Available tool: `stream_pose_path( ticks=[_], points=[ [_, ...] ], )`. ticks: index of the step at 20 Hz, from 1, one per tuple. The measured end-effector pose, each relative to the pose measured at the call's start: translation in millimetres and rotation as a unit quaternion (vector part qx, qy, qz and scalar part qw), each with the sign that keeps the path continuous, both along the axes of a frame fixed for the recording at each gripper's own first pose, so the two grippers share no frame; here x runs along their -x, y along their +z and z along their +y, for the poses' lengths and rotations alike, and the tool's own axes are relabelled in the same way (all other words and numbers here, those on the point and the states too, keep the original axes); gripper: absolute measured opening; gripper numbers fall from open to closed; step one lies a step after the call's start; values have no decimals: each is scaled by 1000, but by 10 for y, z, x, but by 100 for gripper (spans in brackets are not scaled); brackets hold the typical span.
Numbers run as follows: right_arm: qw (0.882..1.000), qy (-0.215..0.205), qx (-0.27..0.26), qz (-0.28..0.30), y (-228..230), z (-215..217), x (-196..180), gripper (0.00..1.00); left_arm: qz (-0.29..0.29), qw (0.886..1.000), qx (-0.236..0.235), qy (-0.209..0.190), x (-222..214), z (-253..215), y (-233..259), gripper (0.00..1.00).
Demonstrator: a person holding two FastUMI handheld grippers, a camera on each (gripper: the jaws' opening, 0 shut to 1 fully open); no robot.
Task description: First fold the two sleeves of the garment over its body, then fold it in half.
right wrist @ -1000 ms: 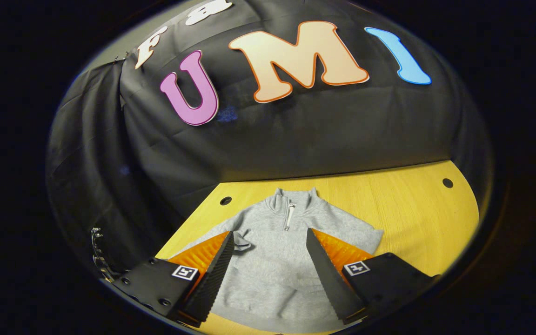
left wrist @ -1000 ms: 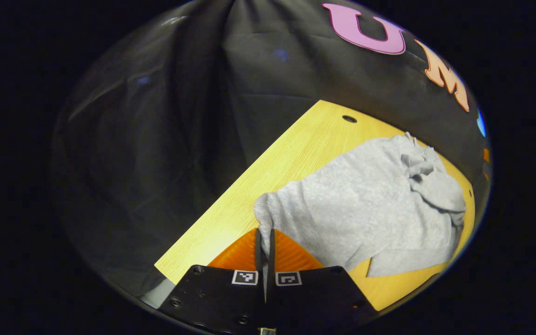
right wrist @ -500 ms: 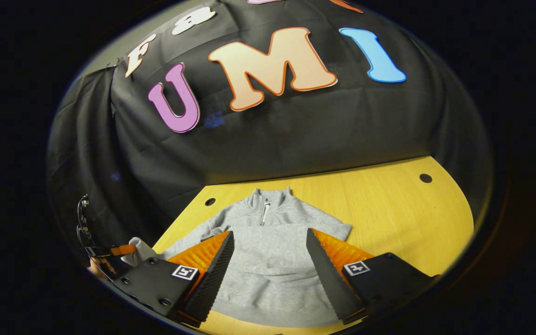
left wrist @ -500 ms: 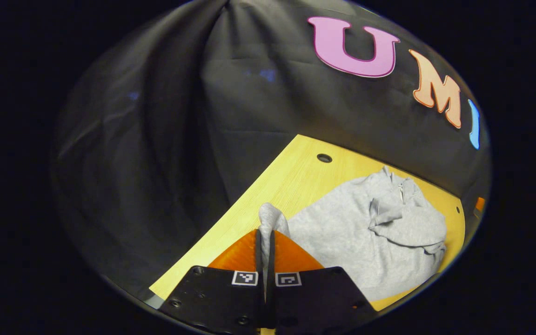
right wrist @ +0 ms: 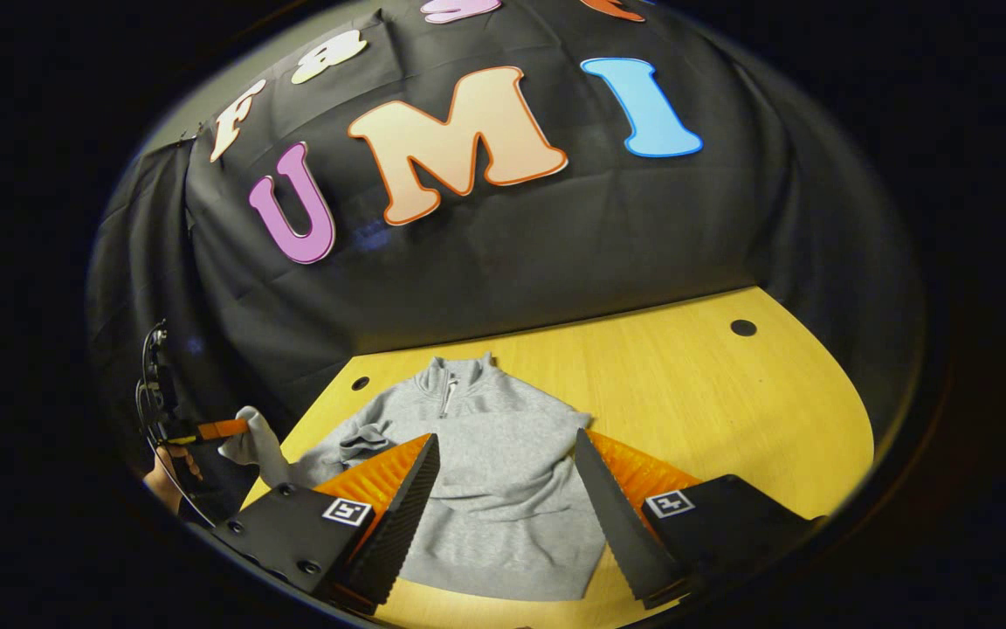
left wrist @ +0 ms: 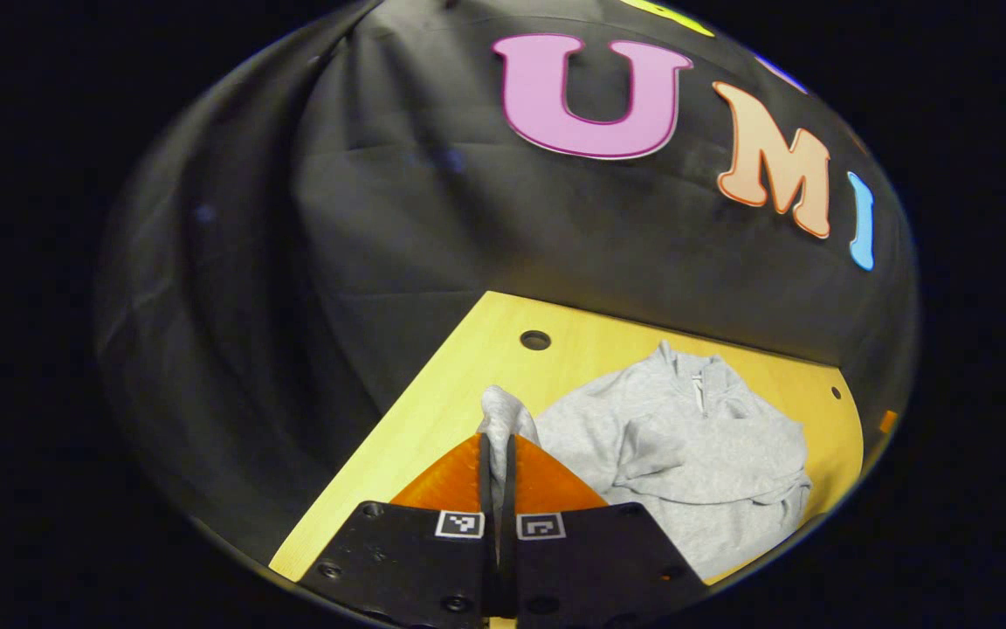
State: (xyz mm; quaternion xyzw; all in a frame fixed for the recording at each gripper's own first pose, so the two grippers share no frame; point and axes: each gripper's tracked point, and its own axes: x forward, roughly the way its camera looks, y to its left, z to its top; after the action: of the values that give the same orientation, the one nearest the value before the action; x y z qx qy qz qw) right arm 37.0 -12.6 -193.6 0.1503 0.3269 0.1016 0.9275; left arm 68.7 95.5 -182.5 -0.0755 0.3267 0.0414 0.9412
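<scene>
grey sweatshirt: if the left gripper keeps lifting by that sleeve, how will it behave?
Likely floppy: the sleeve droops over the shut left gripper. The sweatshirt probably drags rather than lifts whole; its body is already rumpled on the table. Slip seems unlikely.

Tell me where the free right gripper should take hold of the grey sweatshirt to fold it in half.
Probably the bottom hem, from the near side: it lies flat nearest the open right gripper, and lifting it toward the collar halves the sweatshirt.
</scene>
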Motion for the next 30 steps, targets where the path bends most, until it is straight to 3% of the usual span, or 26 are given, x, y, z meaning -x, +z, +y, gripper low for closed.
stream_pose_path(
  ticks=[10, 11, 12, 16, 19, 20, 21, 23, 30],
  points=[
    [999, -41, 4, 2, 9, -569, 244, 98, -37, 990, -33, -134, -526, -1313, 302, 0],
    [999, -44, 4, 4, 4, -614, 268, 93, -38, 988, -33, -146, -531, -1428, 336, 0],
    [999, -47, 3, 6, -9, -650, 291, 97, -39, 987, -31, -156, -535, -1551, 355, 0],
    [999, -52, 6, 12, -46, -793, 381, 98, -39, 981, -21, -187, -603, -2049, 365, 0],
    [998, -54, 15, 11, -36, -926, 464, 98, -42, 976, -18, -213, -638, -2445, 383, 0],
    [998, -56, 15, 12, -32, -970, 501, 94, -44, 974, -16, -221, -632, -2568, 390, 0],
    [998, -58, 14, 12, -23, -1005, 534, 98, -46, 972, -12, -229, -626, -2700, 401, 0],
    [998, -60, 13, 16, -56, -1057, 609, 93, -46, 969, -2, -243, -618, -2974, 393, 0],
    [998, -58, 11, 26, -230, -1134, 867, 98, -1, 955, 7, -296, -510, -3762, 28, 0]
  ],
)
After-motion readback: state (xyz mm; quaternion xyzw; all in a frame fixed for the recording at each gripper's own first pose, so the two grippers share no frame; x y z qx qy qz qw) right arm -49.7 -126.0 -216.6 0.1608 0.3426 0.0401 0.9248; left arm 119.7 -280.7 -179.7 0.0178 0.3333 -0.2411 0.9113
